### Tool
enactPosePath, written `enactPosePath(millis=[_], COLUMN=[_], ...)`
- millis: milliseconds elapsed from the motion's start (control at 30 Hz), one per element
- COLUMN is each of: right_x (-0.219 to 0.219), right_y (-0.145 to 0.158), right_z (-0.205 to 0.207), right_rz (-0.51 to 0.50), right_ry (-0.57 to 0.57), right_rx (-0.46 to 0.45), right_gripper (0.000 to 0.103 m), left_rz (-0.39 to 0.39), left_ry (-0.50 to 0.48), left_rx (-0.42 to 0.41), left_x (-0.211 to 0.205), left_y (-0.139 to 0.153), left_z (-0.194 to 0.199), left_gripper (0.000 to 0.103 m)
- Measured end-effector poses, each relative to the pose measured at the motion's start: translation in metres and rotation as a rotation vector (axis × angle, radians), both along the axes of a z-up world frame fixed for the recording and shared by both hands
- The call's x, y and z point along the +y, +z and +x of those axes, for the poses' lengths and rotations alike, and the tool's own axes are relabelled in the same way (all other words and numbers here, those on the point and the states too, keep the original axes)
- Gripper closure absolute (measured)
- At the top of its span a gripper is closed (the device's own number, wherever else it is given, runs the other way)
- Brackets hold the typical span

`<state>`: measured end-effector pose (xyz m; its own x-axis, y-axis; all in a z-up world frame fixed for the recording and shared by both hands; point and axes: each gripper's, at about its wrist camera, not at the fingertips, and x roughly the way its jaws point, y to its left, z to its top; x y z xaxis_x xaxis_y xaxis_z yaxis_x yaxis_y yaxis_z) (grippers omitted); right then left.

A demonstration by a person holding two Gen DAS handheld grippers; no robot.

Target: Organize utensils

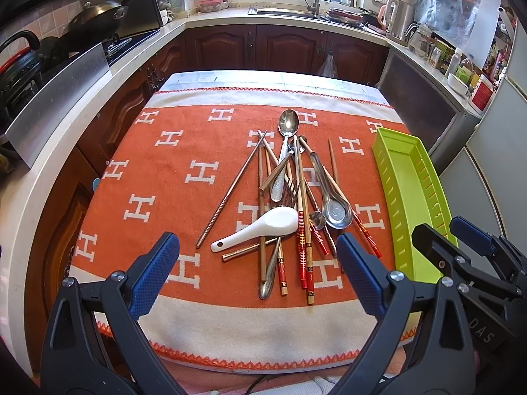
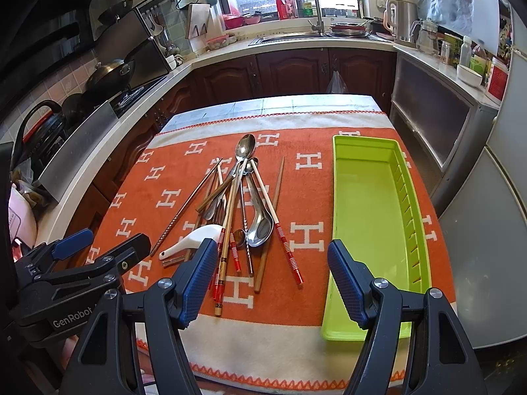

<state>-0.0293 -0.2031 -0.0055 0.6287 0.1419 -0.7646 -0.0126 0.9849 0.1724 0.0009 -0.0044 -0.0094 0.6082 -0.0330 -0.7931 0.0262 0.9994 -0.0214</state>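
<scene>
1. Two tongs are mine, one in each hand, and both hang over the near end of the table.
2. My left tongs (image 1: 257,263) are wide open and hold nothing. My right tongs (image 2: 271,271) are wide open too and hold nothing.
3. An orange cloth (image 1: 184,151) with white H letters covers the table. Its white edge with orange zigzag stitching sits right under my tongs.
4. I see lots of bare cloth on the left side of the pile. Dark wooden cupboards (image 1: 280,46) and a white counter (image 1: 138,62) go around the table on the far side and on the left.
5. The pile of utensils (image 1: 290,197) lies in the middle of the cloth, all crossed over each other.
6. A white spoon (image 1: 260,227) lies at the near left of the pile. A shiny metal spoon (image 1: 288,121) sticks out at the far end. A flat metal spoon (image 1: 336,210) lies on the right part of the pile.
7. Some chopsticks (image 1: 304,256) have red ends that point at me. One plain brown chopstick (image 2: 279,181) lies by itself, just right of the pile.
8. A long green tray (image 2: 369,204) lies on the right, near the cloth's right edge. It is close to the pile but not touching it.
9. The tray has little slots along its right wall.
10. My left tongs sit in front of the pile. My right tongs sit between the pile and the tray, with the right finger (image 2: 349,283) over the tray's near end.
</scene>
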Motion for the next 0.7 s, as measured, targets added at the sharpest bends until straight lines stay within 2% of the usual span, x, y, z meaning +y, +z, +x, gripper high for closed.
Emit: enactPosePath(millis=[700], right_x=[0.0033], right_y=[0.0000], right_z=[0.0020], right_rz=[-0.001], right_ry=[0.001], right_rx=[0.007], right_gripper=[0.033], left_rz=[-0.009], left_ry=[0.004], left_rx=[0.001], left_x=[0.0049], left_y=[-0.0039], left_z=[-0.0029], left_gripper=[0.008])
